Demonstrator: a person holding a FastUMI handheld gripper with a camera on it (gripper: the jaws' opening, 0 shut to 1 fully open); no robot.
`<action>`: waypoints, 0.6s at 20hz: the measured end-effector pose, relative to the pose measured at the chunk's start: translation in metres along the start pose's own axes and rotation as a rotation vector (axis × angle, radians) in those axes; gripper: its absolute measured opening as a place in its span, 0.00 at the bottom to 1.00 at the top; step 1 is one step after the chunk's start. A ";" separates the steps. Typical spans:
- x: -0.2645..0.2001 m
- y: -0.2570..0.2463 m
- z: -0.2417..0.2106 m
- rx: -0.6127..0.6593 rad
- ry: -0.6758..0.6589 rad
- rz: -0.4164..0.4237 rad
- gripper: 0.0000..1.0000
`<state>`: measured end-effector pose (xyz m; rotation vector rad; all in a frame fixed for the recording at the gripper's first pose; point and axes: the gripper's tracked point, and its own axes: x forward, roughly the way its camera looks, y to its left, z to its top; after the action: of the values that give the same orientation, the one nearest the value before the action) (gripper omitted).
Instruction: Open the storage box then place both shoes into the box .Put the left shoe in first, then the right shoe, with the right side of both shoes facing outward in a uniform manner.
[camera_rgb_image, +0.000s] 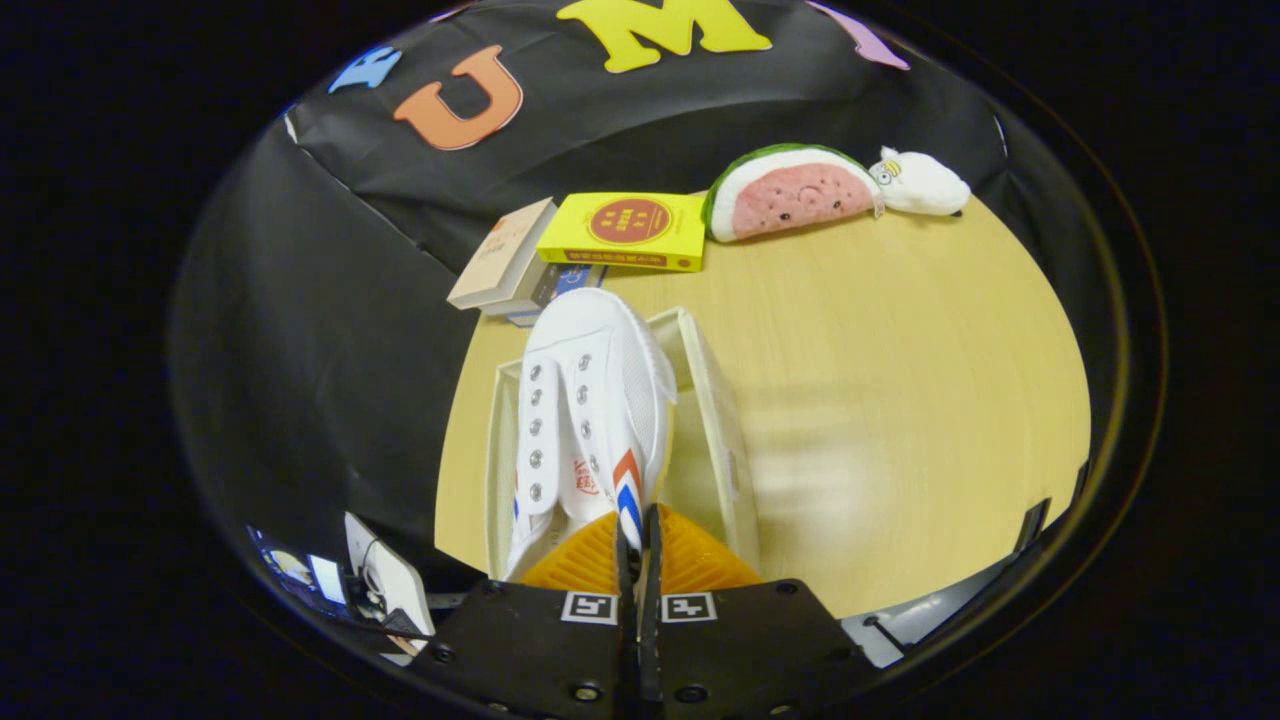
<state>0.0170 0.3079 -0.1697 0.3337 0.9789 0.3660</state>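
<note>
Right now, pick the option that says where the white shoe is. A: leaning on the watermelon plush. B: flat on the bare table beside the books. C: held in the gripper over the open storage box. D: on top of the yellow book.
C: the gripper has its orange fingers pinched on the white shoe, which hangs over the open storage box.
</note>
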 end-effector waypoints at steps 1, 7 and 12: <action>0.003 0.000 -0.001 0.002 0.006 -0.005 0.01; 0.014 -0.007 -0.004 0.021 0.019 -0.026 0.01; 0.019 -0.002 -0.017 0.043 0.063 0.032 0.41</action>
<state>0.0119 0.3166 -0.1931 0.3796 1.0453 0.3867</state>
